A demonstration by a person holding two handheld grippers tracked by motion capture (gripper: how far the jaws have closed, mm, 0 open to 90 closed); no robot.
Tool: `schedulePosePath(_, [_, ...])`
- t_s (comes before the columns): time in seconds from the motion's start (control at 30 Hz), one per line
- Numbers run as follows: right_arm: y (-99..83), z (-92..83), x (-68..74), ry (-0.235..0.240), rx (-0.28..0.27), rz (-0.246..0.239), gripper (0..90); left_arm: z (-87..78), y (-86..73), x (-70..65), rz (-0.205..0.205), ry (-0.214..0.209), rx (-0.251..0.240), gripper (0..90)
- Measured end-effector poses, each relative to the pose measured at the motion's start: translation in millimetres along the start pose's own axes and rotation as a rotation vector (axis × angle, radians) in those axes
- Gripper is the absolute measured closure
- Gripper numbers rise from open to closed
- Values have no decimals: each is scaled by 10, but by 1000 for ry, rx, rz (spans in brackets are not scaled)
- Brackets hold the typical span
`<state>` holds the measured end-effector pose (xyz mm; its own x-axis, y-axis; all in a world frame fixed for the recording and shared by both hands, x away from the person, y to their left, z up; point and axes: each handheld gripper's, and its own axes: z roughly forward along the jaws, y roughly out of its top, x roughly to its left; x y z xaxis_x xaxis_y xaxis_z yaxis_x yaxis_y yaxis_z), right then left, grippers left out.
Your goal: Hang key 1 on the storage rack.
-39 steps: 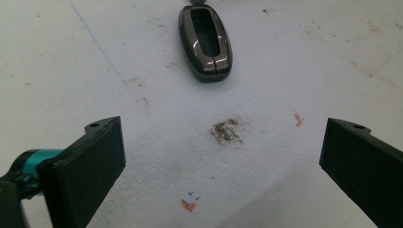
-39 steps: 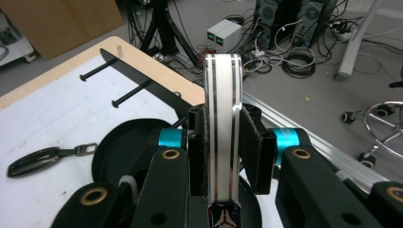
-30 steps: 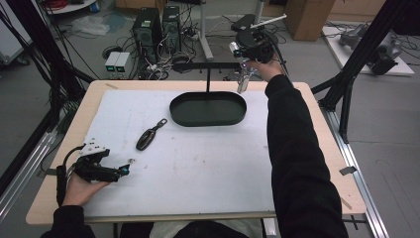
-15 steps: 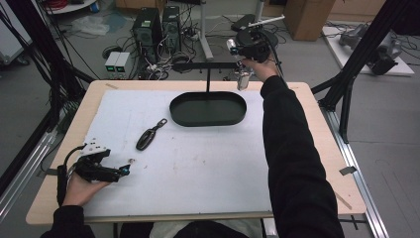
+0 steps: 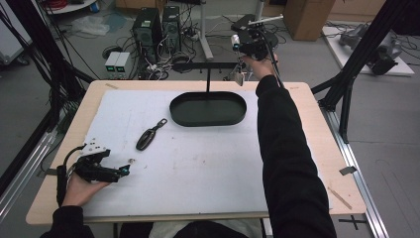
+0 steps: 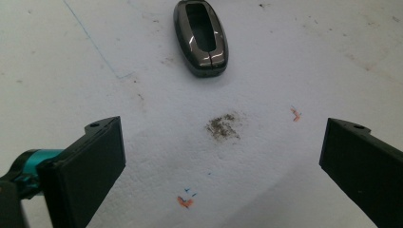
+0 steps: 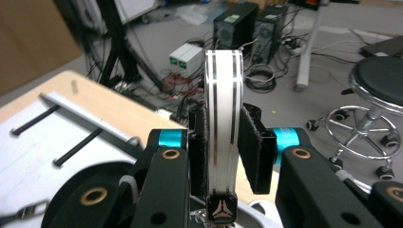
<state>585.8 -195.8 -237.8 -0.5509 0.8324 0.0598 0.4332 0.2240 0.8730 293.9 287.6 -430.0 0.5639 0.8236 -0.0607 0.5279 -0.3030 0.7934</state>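
I see a wooden table [image 5: 307,124] topped by a white sheet [image 5: 198,158], marked with smudges. On the sheet lie a black oval tray [image 5: 208,109] toward the far edge and a dark key fob [image 5: 146,138] left of centre, well apart.

Tray [image 5: 208,119] black. Fob [image 6: 201,38] glossy dark grey on the table. Second fob [image 7: 223,128] white with thin dark stripes. Mat [image 5: 198,168] white, speckled orange, blue, grey. Sleeve [image 5: 287,163] black.
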Motion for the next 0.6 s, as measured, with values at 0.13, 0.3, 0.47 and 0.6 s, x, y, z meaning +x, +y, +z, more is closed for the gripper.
schedulePosePath(0.13, [-14, 18, -46, 9, -15, 25, 747, 2, 0, 1, -2, 0, 2, 18])
schedulePosePath(0.3, [-22, 32, -50, 13, -17, 39, 737, 1, 1, 1, 0, -2, 0, 18])
schedulePosePath(0.47, [-43, 42, -71, 38, 33, 55, 462, -1, 1, 2, -4, -2, -3, 18])
schedulePosePath(0.6, [-53, 46, -53, 78, 67, 47, 212, 1, 1, -2, -4, -2, -3, 18])
